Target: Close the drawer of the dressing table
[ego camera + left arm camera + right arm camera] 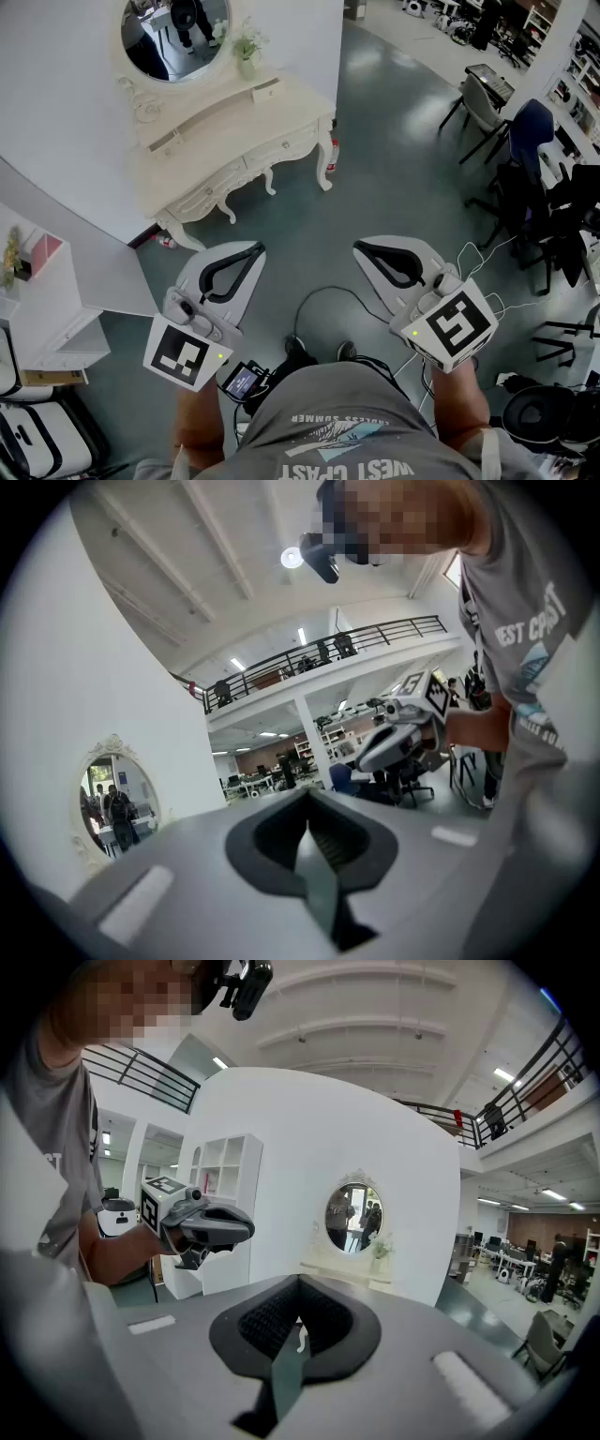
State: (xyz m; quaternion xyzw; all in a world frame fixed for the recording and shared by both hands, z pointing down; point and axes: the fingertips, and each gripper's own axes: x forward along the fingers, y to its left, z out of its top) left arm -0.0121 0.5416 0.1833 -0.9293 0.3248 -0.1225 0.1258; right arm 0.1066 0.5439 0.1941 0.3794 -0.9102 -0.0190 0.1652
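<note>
1. Head view: My left gripper [253,249] and my right gripper [362,248] are low in front of me, side by side with a gap between them, over the floor [375,141]. Both are pressed together and hold nothing. The dressing table [216,150] is well away from them, up by the white wall [56,112]. A round mirror [175,28] hangs over it and a plant [247,47] stands on its surface. A small drawer [265,91] at the right end of the top sticks out a bit. A white shelf [56,319] is on my left and chairs [525,131] are on my right.
2. Left gripper view: The jaws of my left gripper [307,799] touch tip to tip with nothing between them. The mirror [117,799] is far off at the left. My right gripper [367,757] shows at the right, up in my hand.
3. Right gripper view: My right gripper [300,1281] is squeezed together and empty. Past it I see the dressing table [347,1271] with the mirror and plant against the wall. I cannot make out the drawer here. My left gripper [246,1226] is at the left, in front of the shelf.
</note>
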